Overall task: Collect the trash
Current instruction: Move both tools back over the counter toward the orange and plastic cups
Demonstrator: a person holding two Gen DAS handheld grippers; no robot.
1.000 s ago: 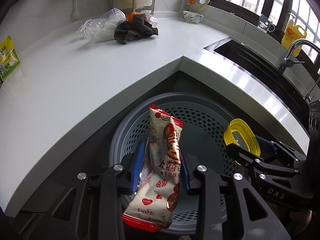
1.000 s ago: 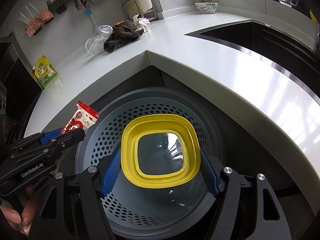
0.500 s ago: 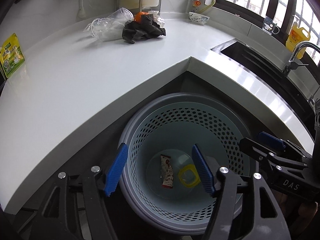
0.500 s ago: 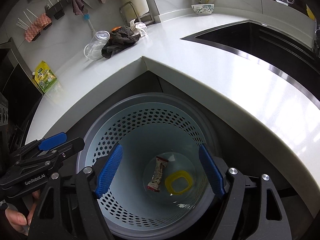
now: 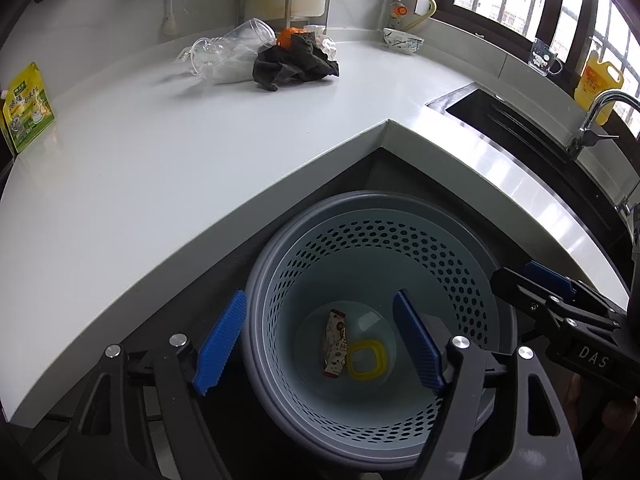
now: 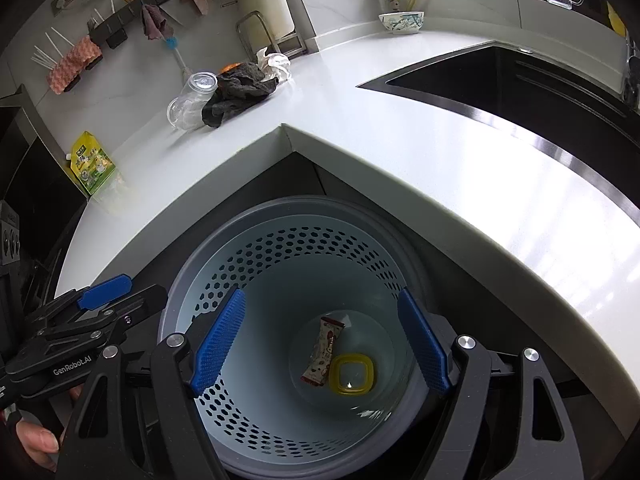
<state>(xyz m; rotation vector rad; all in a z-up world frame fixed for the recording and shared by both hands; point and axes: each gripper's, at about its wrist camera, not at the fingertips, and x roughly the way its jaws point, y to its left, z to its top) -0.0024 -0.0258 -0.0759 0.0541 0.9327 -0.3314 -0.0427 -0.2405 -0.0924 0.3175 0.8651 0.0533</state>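
A grey perforated trash bin (image 5: 472, 280) (image 6: 280, 248) stands on the floor in the counter's inner corner. At its bottom lie a red-and-white snack wrapper (image 5: 335, 343) (image 6: 323, 350) and a yellow-rimmed clear lid (image 5: 367, 360) (image 6: 351, 373). My left gripper (image 5: 318, 342) is open and empty above the bin's left rim; it also shows in the right wrist view (image 6: 116, 296). My right gripper (image 6: 320, 340) is open and empty above the bin; it also shows in the left wrist view (image 5: 536, 284). On the counter lie a clear plastic cup (image 5: 228, 54) (image 6: 192, 100), a dark rag (image 5: 294, 64) (image 6: 236, 90), an orange (image 5: 290, 36) and crumpled white paper (image 6: 274, 62).
A green-yellow pouch (image 5: 26, 106) (image 6: 92, 166) stands at the counter's left end. A sink (image 5: 520, 128) (image 6: 540, 92) with a faucet (image 5: 600, 116) is at the right. A bowl (image 5: 402, 40) (image 6: 401, 22) sits at the back. A yellow oil jug (image 5: 598, 86) stands by the window.
Both grippers opened and let go: the snack wrapper from the left and the yellow lid from the right dropped to the bin's bottom. Both grippers have since risen slightly.
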